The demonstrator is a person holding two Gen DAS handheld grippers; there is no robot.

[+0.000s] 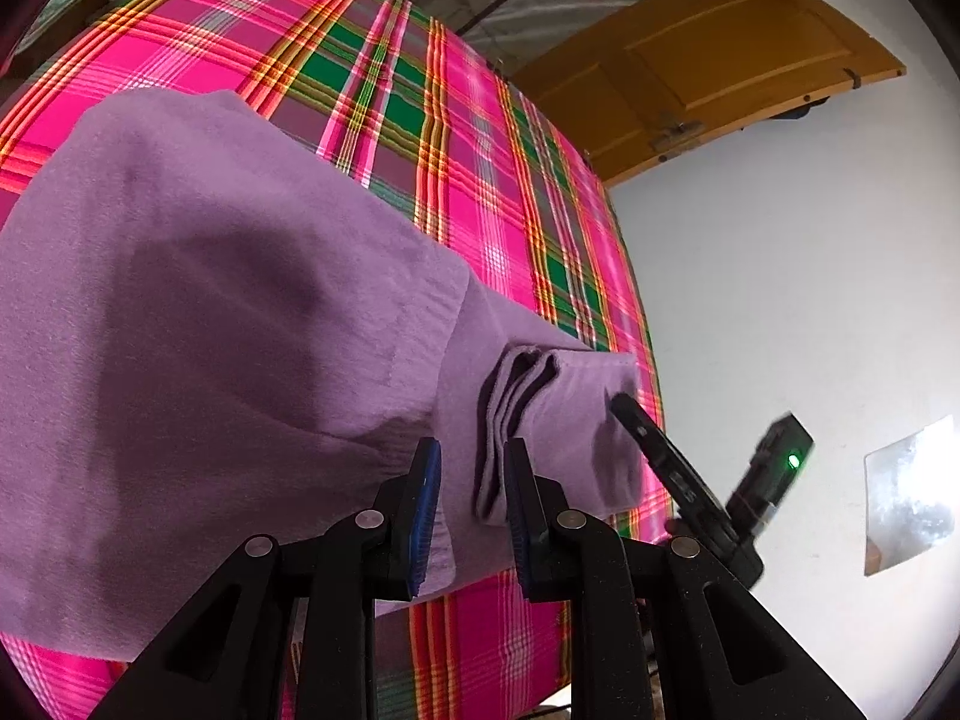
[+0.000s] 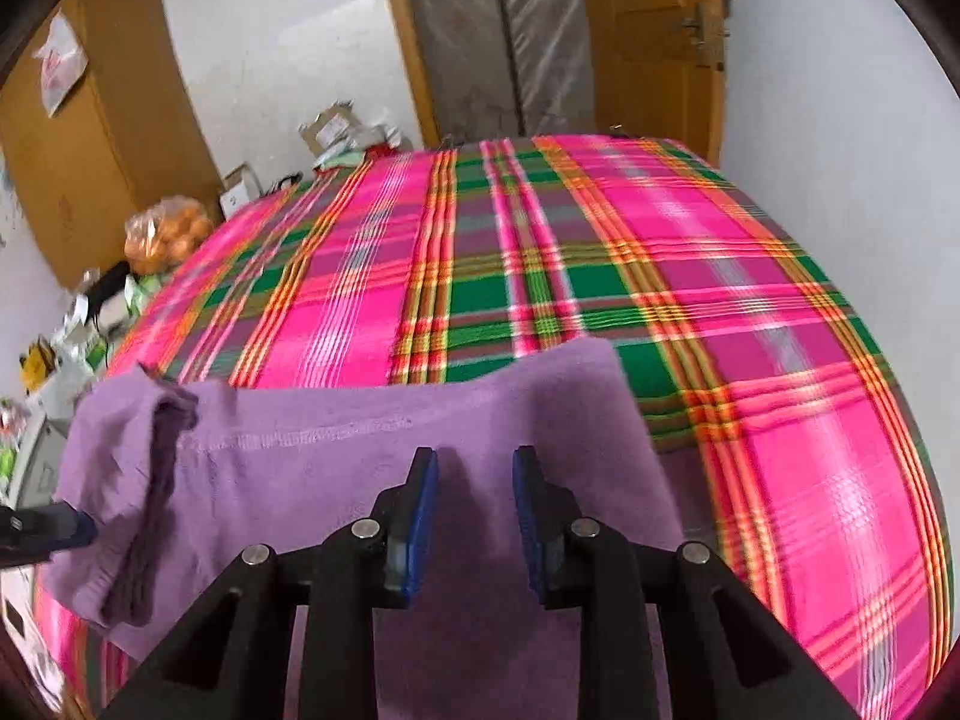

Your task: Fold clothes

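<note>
left hand-held gripper [image 1: 471,468] pinching purple garment [image 1: 210,300], lengthwise away, right hand-held gripper [image 2: 474,480] spread

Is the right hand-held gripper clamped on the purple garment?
No. The right hand-held gripper stands open above the purple garment, with no fabric between its pads.

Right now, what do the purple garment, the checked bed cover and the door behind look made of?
The purple garment looks like soft, matte fleece or brushed knit: fuzzy nap, stitched seam, limp folds. The checked bed cover seems woven cloth, perhaps cotton or a blend, with a slight sheen on its pink stripes. The door looks like varnished wood, panelled and honey-brown.
</note>
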